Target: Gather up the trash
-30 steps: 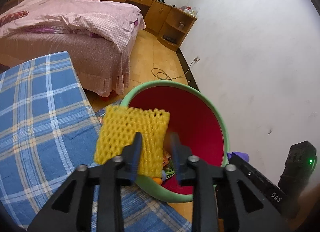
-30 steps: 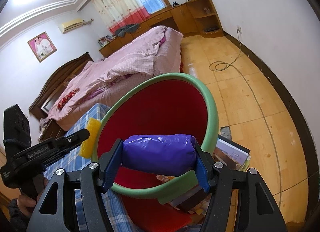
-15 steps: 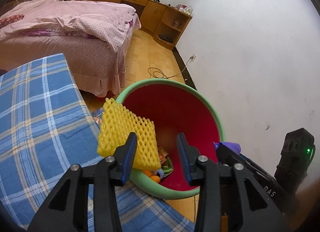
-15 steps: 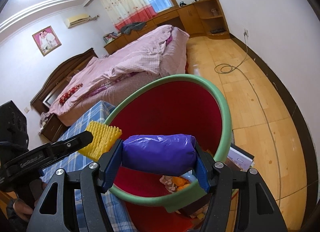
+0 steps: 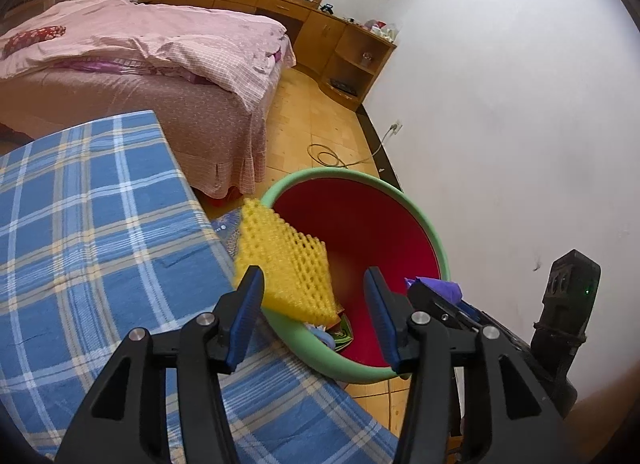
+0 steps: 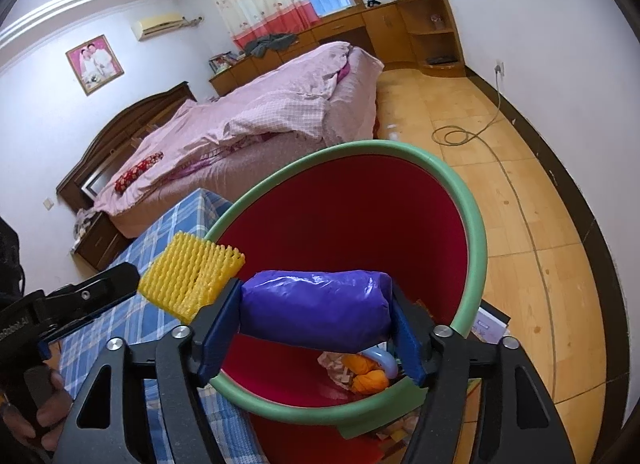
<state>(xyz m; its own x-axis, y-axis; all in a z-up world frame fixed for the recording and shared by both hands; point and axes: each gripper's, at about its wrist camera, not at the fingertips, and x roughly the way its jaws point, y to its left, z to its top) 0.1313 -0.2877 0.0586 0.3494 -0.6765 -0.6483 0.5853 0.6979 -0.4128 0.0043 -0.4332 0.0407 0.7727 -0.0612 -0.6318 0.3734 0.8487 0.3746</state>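
Trash bin (image 5: 432, 240), red inside with a pale green rim, stands on the wooden floor (image 5: 304, 132) just beside the table (image 5: 92, 232), which is covered in a blue plaid cloth. Crumpled wrappers and something orange (image 6: 366, 378) lie at its bottom.

In the left wrist view, a yellow foam fruit net (image 5: 286, 268) sits tilted over the near rim of the bin, beside the left pad of the left tongs (image 5: 314, 314). Those tongs are opening, and the right pad stands clear of the net. Whether the left pad touches the net cannot be told.

In the right wrist view, the right tongs (image 6: 316, 324) hover over the mouth of the bin with a purple plastic bundle (image 6: 316, 310) spanning the gap between the blue pads. The jaws are opening, yet both pads lie against the ends of the bundle.

At the lower left of that view a hand (image 6: 48, 416) grips the handle of the left tongs. A bed (image 5: 132, 48) with pink covers stands behind the table.
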